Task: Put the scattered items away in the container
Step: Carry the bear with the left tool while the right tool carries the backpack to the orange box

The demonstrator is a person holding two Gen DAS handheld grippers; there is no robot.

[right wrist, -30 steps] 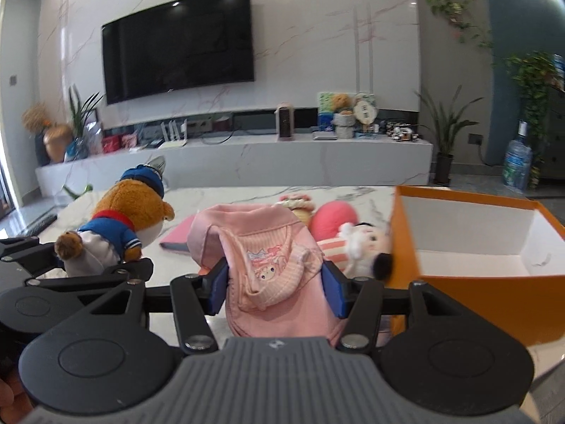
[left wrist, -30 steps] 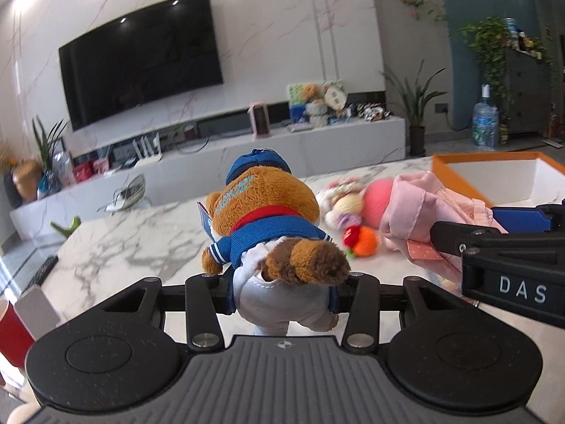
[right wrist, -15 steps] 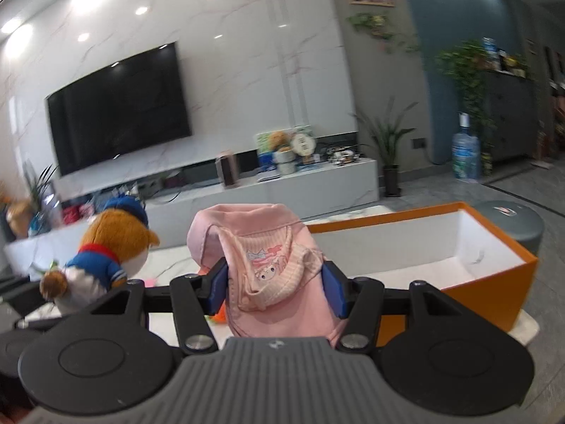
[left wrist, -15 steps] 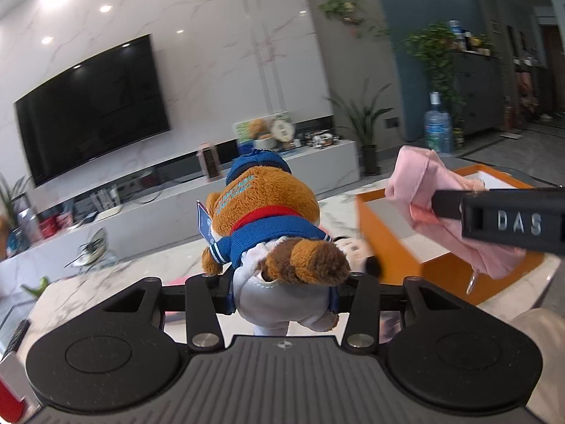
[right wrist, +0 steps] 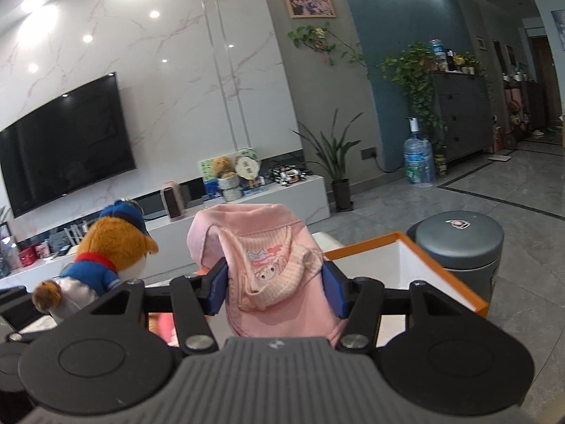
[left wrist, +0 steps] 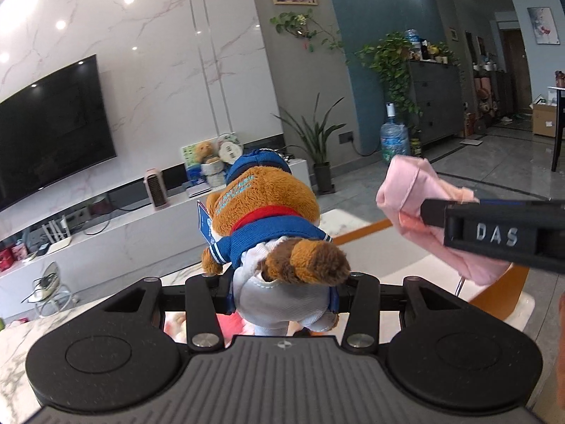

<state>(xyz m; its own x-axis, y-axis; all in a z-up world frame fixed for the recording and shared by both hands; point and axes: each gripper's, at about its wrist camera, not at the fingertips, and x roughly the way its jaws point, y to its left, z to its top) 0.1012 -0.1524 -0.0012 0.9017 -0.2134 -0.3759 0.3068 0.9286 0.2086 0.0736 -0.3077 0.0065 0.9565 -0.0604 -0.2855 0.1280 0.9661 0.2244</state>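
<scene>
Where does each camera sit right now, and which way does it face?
Left wrist: on the left gripper, facing the TV wall; shows its fingers clamping the bear, plus the right gripper's finger.
Right wrist: on the right gripper, same heading; shows its fingers clamping the pink garment.
Shared: bear, garment, orange box.

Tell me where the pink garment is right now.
The pink garment is clamped in the right gripper, lifted over the near corner of the orange box, right of the teddy bear.

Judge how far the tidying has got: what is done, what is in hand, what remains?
Done: nothing visibly in the orange box. In hand: left claw grips the teddy bear, right claw the pink garment, both lifted. Left: dropping both in; other toys aren't clearly visible.
</scene>
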